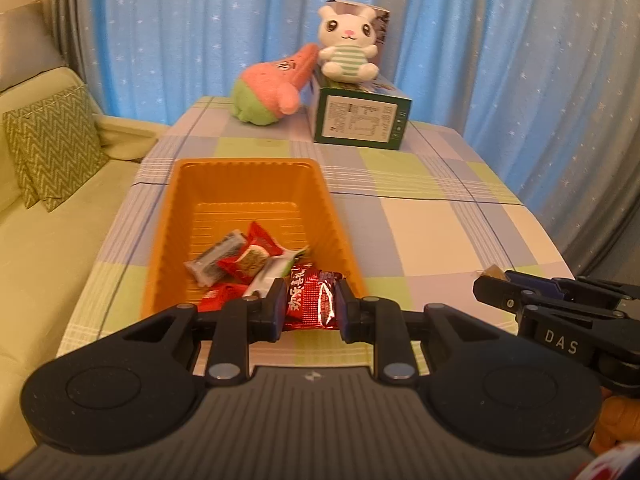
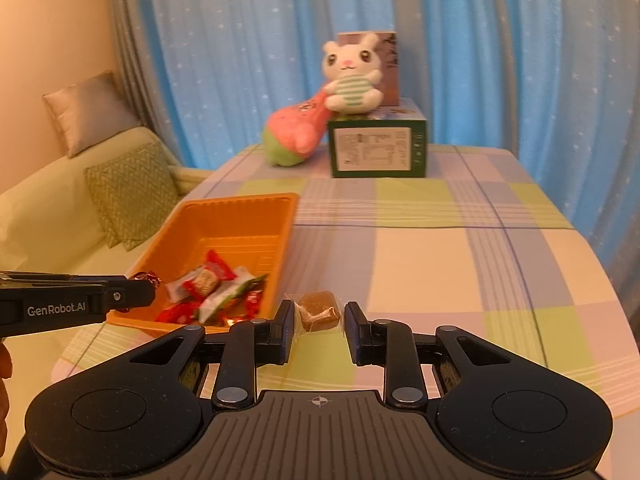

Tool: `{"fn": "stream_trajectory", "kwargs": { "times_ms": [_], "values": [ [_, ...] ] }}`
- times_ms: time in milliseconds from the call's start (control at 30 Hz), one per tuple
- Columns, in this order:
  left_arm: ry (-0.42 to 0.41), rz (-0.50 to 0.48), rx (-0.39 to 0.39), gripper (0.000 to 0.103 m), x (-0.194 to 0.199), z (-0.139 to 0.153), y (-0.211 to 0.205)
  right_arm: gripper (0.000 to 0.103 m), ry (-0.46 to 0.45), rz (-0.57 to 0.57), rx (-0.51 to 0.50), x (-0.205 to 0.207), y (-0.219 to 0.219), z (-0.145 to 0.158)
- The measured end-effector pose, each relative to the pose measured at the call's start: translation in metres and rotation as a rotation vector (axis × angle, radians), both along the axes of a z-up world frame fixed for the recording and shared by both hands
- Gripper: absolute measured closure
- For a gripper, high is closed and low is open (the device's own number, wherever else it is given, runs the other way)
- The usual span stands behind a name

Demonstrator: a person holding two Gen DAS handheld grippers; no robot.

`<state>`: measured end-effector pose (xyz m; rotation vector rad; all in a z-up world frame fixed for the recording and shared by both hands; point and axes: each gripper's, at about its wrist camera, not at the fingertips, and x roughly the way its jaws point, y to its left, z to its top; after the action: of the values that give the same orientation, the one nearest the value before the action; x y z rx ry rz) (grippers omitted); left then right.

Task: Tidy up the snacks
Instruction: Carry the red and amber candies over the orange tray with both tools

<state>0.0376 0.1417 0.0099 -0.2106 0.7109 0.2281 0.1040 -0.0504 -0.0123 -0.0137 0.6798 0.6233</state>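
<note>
Red snack packet (image 1: 311, 300) sits pinched in left gripper (image 1: 310, 307), fingers pressing both sides, over near end of orange tray (image 1: 248, 172). Tray holds more wrapped snacks (image 1: 240, 258), red, white & grey, piled at near end. Right gripper (image 2: 319, 322) has clear-wrapped brown candy (image 2: 319, 311) between its fingers, wrapper touching both pads, just above checked tablecloth (image 2: 420, 264), right of tray. Far end of table: green box (image 1: 362, 120) w/ white bunny plush (image 1: 347, 46) on top, pink plush (image 1: 272, 86) leaning against box. Sofa w/ zigzag cushion (image 1: 52, 146) at left, blue curtain (image 1: 200, 32) behind.
</note>
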Motion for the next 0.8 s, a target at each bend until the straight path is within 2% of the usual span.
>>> {"fn": "stream_trajectory", "kwargs": {
  "times_ms": [367,800],
  "values": [
    [-0.002,0.034,-0.012,0.080,-0.015,-0.001,0.017,0.076,-0.013,0.057,-0.015,-0.009,0.027,0.001],
    [0.006,0.047,-0.023,0.080,-0.012,-0.005,0.023,0.076,-0.011,0.079,-0.026,-0.006,0.039,-0.003]
  ]
}}
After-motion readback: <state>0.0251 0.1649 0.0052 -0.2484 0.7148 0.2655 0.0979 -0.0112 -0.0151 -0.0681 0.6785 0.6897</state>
